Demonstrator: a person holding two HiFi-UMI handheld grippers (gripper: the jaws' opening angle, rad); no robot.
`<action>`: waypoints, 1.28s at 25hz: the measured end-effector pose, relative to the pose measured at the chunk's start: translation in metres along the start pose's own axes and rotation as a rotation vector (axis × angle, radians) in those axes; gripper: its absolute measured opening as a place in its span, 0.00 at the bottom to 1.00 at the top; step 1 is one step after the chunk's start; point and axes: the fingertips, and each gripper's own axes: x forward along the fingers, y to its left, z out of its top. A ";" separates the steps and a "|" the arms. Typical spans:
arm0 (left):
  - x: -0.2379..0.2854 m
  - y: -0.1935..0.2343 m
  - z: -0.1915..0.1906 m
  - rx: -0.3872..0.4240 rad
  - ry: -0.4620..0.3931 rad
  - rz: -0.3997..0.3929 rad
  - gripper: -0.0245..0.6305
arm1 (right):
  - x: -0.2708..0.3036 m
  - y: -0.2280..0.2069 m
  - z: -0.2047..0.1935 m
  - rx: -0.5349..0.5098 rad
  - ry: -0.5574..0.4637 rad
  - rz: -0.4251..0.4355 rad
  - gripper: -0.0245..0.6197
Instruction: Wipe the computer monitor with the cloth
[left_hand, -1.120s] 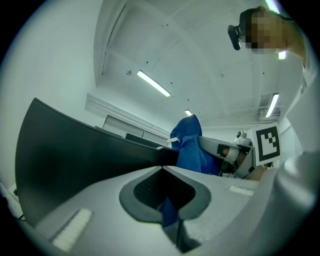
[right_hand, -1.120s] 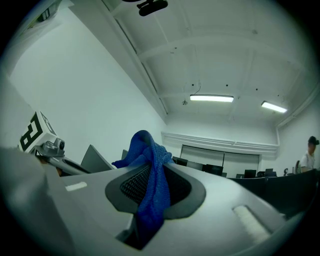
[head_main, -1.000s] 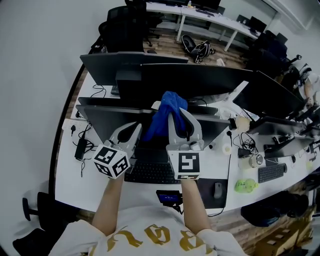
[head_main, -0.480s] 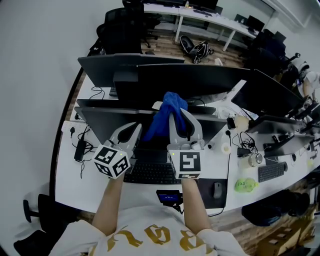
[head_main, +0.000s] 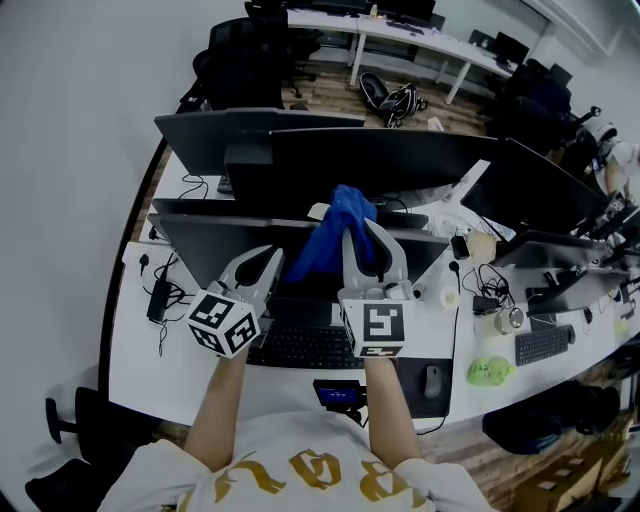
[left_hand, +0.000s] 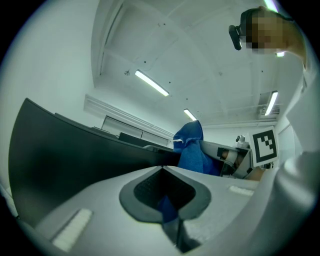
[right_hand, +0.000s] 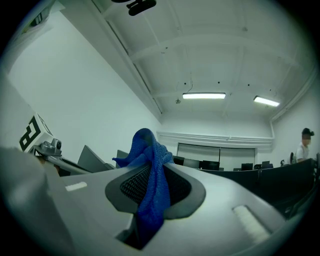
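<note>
A blue cloth (head_main: 330, 235) hangs from my right gripper (head_main: 358, 222), which is shut on it above the top edge of the near dark monitor (head_main: 205, 250). In the right gripper view the cloth (right_hand: 150, 190) runs up through the closed jaws of that gripper (right_hand: 159, 165) and flops over the tips. My left gripper (head_main: 268, 252) is held beside it to the left, in front of the screen, with its jaws together. From the left gripper view its tips (left_hand: 162, 167) meet, the monitor (left_hand: 65, 160) fills the left, and the cloth (left_hand: 192, 150) hangs at the right.
A black keyboard (head_main: 300, 345), a mouse (head_main: 433, 378) and a small dark device (head_main: 338, 393) lie on the white desk (head_main: 135, 350) below the grippers. More monitors (head_main: 350, 160) stand behind. Cables, a can (head_main: 512, 320) and a green object (head_main: 487, 372) sit at the right.
My right gripper with the cloth has shifted slightly to the right. The left gripper has hardly moved.
</note>
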 end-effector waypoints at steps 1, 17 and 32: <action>0.000 -0.001 0.000 0.001 -0.002 0.002 0.21 | -0.001 -0.002 0.000 0.000 0.001 0.000 0.18; 0.014 -0.018 -0.008 0.005 0.009 0.002 0.21 | -0.015 -0.026 -0.007 0.009 -0.012 -0.009 0.18; 0.028 -0.029 -0.014 0.014 0.028 -0.010 0.21 | -0.022 -0.049 -0.012 0.015 -0.015 -0.027 0.18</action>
